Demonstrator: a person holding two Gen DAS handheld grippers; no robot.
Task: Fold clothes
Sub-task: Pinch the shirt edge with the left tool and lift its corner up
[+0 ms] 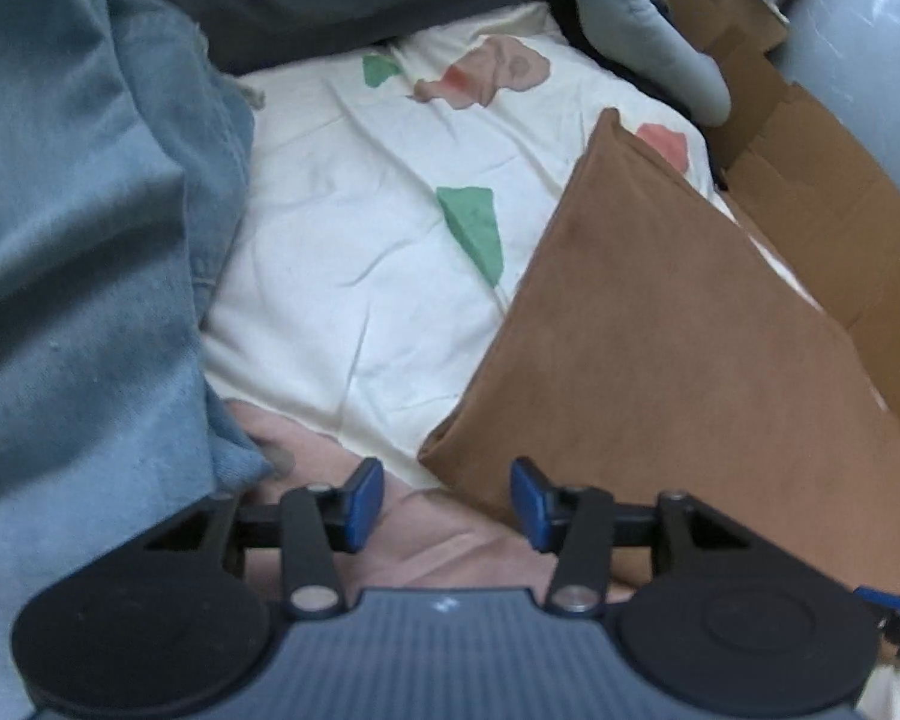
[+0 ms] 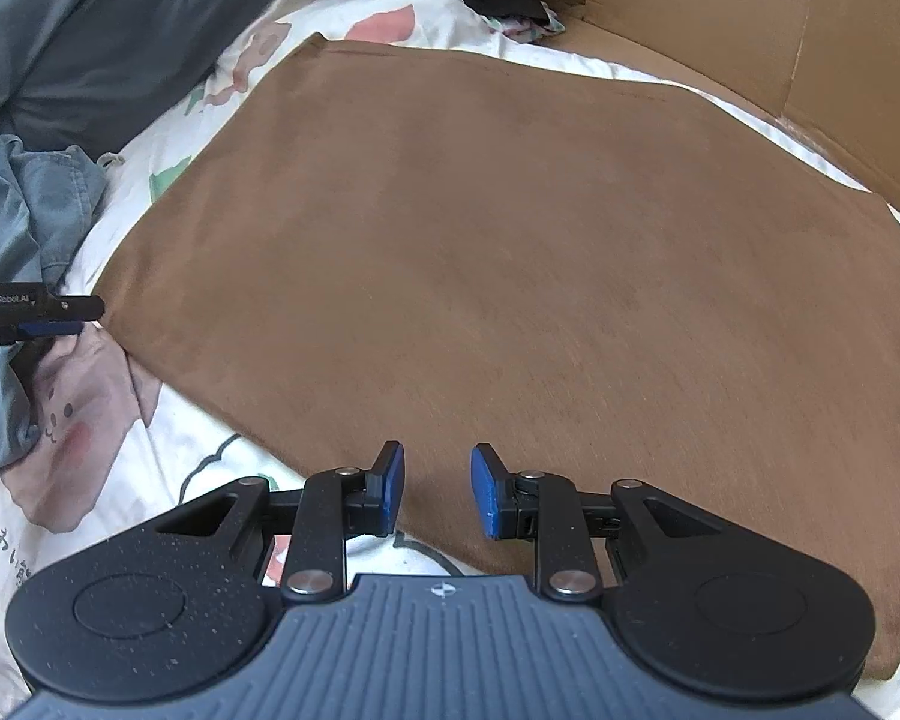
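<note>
Lying flat on the cartoon-print bedsheet [image 1: 354,276], the brown cloth [image 2: 510,276] was seen folded into a broad panel. The right gripper [image 2: 437,492] was held over the cloth's near edge, its jaws parted with nothing caught between the blue pads. The left gripper [image 1: 447,501] was poised just off the cloth's near-left corner, jaws spread apart over bare sheet, empty; the cloth's edge was seen just beside its right pad. A blue denim garment [image 1: 84,240] was heaped to the left, a dark grey garment [image 2: 84,42] lay beyond it, and a cardboard box [image 2: 750,18] was set along the far right.
</note>
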